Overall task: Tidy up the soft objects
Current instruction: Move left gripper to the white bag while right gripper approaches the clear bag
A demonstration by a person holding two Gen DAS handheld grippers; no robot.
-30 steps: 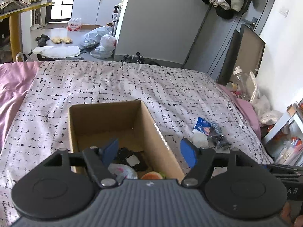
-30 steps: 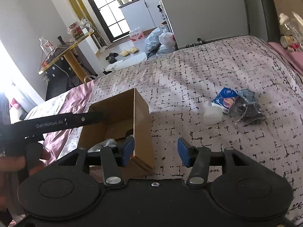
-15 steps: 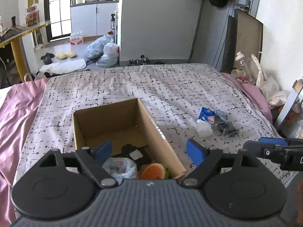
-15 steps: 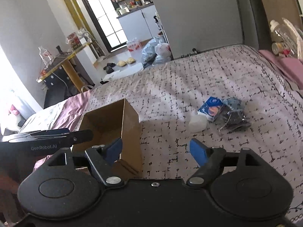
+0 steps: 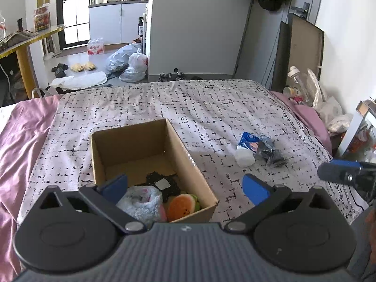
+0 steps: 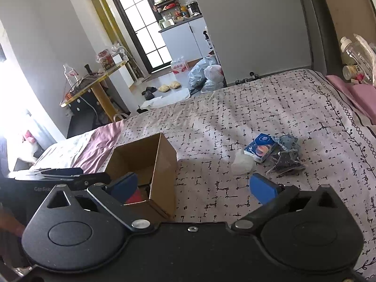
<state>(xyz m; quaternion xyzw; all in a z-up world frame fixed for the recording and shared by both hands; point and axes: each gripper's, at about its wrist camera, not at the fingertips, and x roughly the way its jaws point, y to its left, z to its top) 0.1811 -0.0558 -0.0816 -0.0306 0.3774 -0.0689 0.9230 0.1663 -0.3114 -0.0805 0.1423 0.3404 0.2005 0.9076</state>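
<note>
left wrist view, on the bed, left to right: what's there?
Cardboard box → white soft packet → blue tissue pack → dark bagged bundle → right gripper's blue fingertip at the frame edge.

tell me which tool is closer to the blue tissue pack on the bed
Right. The right tool hangs just short of the blue tissue pack; the left tool sits over the cardboard box, farther off.

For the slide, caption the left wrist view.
Open left gripper above a cardboard box of soft toys on the bed.
</note>
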